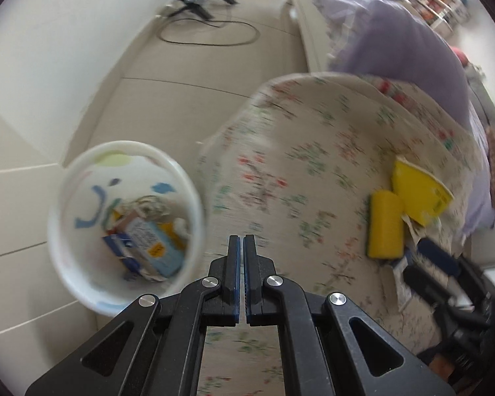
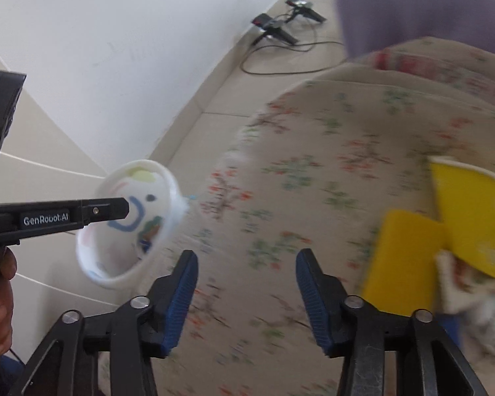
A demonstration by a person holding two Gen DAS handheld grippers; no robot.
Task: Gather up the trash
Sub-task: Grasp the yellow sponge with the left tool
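A white trash bin (image 1: pixel 82 181) with a painted face stands on the floor left of a floral-cloth table (image 1: pixel 307 171); it holds paper and carton scraps (image 1: pixel 148 231). My left gripper (image 1: pixel 241 241) is shut and empty, above the table edge beside the bin. A yellow sponge (image 1: pixel 386 227) and a yellow flattened cup (image 1: pixel 419 194) lie on the table's right side. In the right wrist view my right gripper (image 2: pixel 246 274) is open and empty above the table, the sponge (image 2: pixel 402 260) and cup (image 2: pixel 472 217) to its right, the bin (image 2: pixel 132 217) to its left.
Black stands with a looping cable (image 1: pixel 211 29) lie on the tiled floor at the back. A purple-covered bed (image 1: pixel 412 43) is behind the table. A white wall (image 2: pixel 115 33) runs along the left. Paper scraps (image 1: pixel 402 283) lie near the sponge.
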